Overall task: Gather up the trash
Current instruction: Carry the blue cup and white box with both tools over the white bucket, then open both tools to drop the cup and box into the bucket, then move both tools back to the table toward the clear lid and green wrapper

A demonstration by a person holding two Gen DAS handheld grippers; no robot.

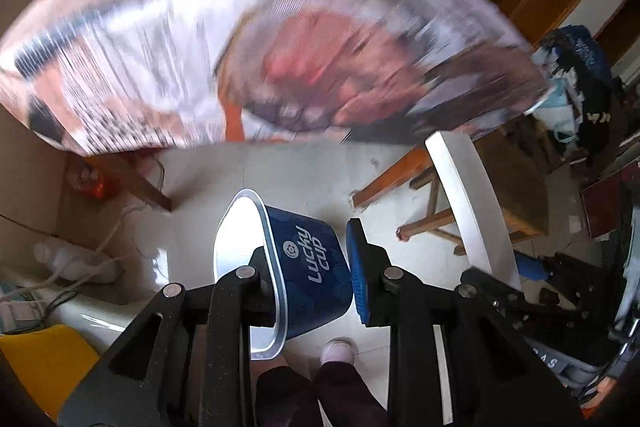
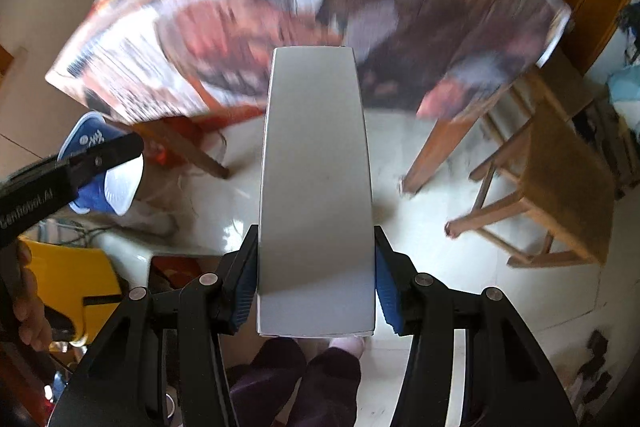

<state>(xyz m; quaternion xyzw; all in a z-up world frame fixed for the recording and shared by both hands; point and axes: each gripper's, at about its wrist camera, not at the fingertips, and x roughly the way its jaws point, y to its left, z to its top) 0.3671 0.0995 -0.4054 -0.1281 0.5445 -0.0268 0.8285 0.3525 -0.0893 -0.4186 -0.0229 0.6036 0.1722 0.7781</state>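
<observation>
- The right tool (image 2: 316, 287) was clamped on a white box (image 2: 316, 187), held above the floor (image 2: 460, 267).
- The left tool (image 1: 310, 277) pinched the rim of a blue cup (image 1: 304, 263), its other finger just clear.
- Judgement: keep both grips firm, steady, level while heading binward; cup could slip.

The cup (image 1: 308, 267) sits between the left gripper's (image 1: 310, 271) fingers, the table (image 1: 280, 47) ahead. The box (image 2: 316, 195) sits between the right gripper's (image 2: 316, 283) fingers, a stool (image 2: 560, 179) to its right.
</observation>
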